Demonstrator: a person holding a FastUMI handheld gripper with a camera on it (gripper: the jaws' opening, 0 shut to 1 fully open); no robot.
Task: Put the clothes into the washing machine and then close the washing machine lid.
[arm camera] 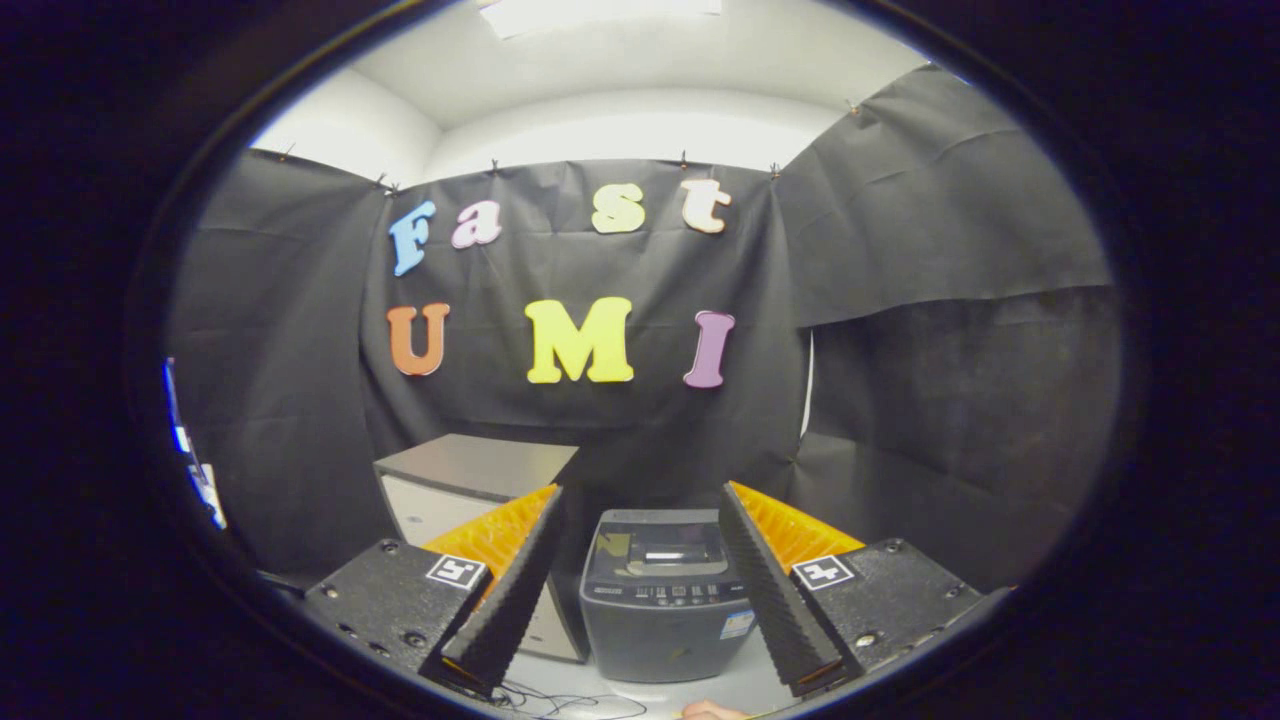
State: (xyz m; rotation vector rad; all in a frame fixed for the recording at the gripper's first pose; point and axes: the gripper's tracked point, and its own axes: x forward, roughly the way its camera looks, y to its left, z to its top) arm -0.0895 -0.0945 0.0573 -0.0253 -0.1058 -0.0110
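Washing machine (pixel 665 595), lid seemingly shut, is framed low centre between the spread, empty fingers of the hand-held gripper (pixel 650 670), apparently for approach.

Washing machine (pixel 665 600): on the bench (pixel 740 690), ahead of me and framed in the gap between my two fingers; its lid lies flat on top
Cabinet (pixel 470 480): left of the washing machine, just beside it and reaching further back
My jaws (pixel 640 670): spread wide, touching nothing; left finger in front of the cabinet's lower corner, right finger in front of the machine's right edge
Booth wall: behind the machine and the cabinet; also along both sides
Cable (pixel 560 705): on the bench, near my left fingertip
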